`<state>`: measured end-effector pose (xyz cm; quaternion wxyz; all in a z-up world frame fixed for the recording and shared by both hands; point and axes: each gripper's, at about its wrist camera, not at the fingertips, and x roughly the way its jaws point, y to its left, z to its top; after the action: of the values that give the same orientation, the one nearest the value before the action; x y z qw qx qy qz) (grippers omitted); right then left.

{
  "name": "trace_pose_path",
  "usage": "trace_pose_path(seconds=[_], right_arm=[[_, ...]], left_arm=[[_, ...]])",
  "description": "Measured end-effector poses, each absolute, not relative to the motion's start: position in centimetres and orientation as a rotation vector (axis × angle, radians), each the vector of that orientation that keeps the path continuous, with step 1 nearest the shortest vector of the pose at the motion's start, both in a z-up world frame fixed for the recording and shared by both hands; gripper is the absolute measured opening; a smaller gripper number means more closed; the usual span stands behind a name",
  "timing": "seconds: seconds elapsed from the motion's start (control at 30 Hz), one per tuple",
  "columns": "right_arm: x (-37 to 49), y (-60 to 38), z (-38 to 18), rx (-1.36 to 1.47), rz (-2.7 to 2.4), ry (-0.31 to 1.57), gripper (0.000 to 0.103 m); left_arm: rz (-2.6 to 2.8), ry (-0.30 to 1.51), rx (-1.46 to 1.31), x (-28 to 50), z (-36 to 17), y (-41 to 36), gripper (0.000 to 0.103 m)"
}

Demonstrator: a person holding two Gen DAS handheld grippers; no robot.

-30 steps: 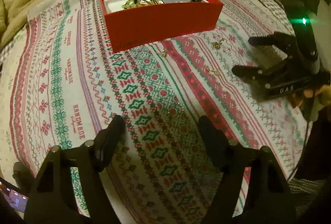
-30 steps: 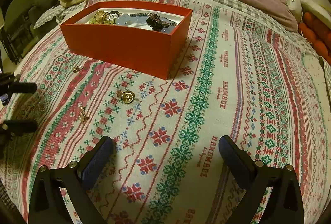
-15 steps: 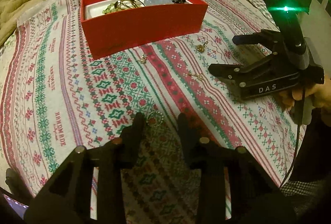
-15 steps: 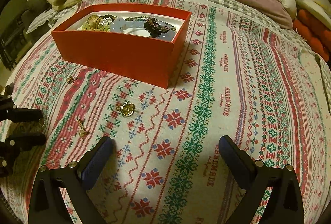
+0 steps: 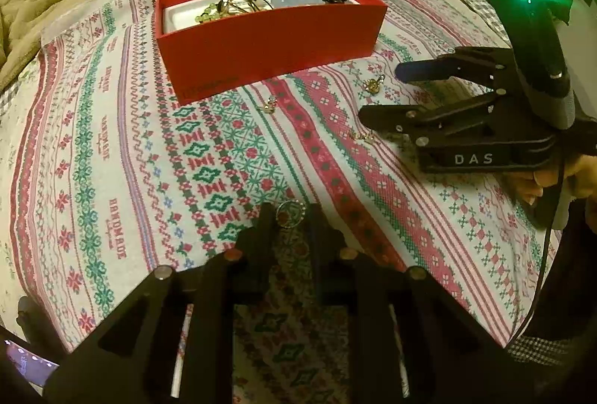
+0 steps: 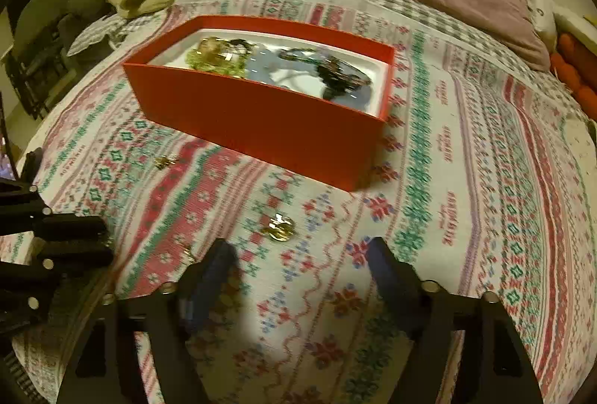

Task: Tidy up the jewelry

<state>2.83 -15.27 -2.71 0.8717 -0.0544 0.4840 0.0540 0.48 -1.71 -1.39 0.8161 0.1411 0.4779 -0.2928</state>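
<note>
On the patterned cloth (image 5: 112, 150), my left gripper (image 5: 290, 217) pinching a ring (image 5: 289, 213), my right gripper (image 6: 298, 266) spread near a gold earring (image 6: 278, 226), red box (image 5: 268, 45) beyond.

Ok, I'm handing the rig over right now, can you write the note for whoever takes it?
Left tongs: closed around a small ring on the cloth, not lifted.
Right tongs: open, empty, low over the cloth just short of a gold earring.
Red box: already holds beads and bracelets.
Loose on the cloth: that earring, a gold piece near the box's front, a thin gold piece by the right tongs.
Left: box the ring, then the loose pieces.
</note>
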Motion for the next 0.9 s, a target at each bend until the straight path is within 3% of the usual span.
trace_pose_path(seconds=[0.37,0.9], right_arm=[[3.1,-14.1,-2.4,-0.112,0.172,1.003,0.018],[2.7,-14.6,-1.5,-0.087,0.171,1.022,0.014]], left_arm=[[-0.591,1.022,0.274,1.7,-1.3,-1.5,0.019],[-0.552,1.013,0.235,2.4,-0.7,-0.7,0.019]])
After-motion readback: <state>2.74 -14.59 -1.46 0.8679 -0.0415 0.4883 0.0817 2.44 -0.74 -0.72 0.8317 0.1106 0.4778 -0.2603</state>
